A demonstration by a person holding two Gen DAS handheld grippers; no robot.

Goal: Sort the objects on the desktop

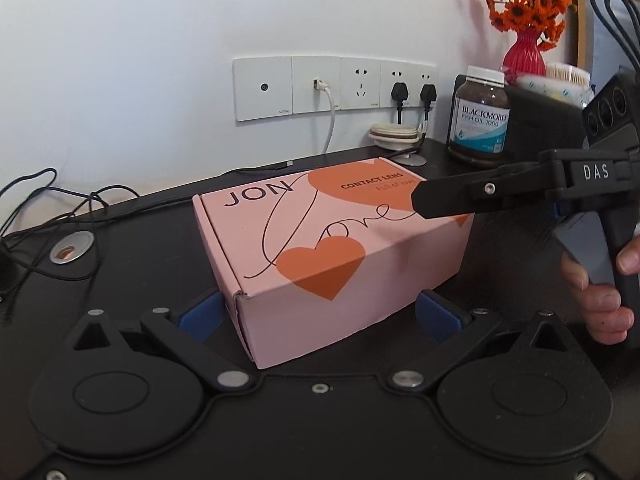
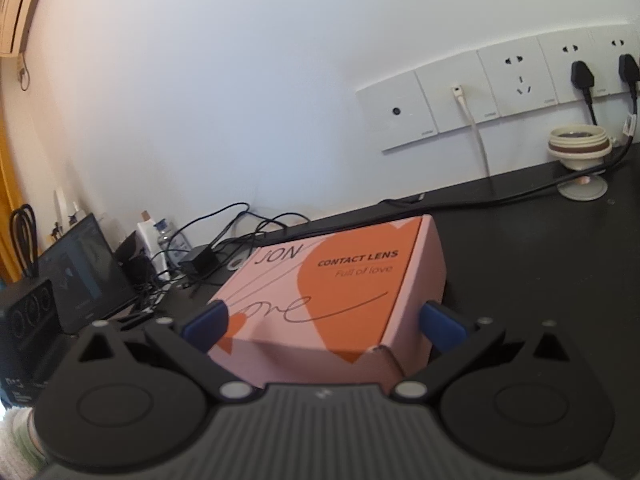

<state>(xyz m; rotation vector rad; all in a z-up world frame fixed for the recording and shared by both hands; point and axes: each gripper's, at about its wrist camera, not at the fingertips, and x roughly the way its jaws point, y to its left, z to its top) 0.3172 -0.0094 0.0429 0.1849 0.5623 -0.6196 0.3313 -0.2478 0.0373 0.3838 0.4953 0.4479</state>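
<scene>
Pink cardboard box (image 1: 320,248) sits on the dark desk (image 1: 132,240); left gripper (image 1: 320,312) spread wide, touching nothing, while right gripper (image 2: 324,320) straddles it, grip unclear, likely to reposition it.

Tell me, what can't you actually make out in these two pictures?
- Left view: the box's far right corner, covered by the right gripper.
- Left view: things behind the bottle, blurred and blocked by a black case.
- Right view: the box's near bottom edge, behind the gripper body.
- Right view: bottles at far left, too small.
</scene>
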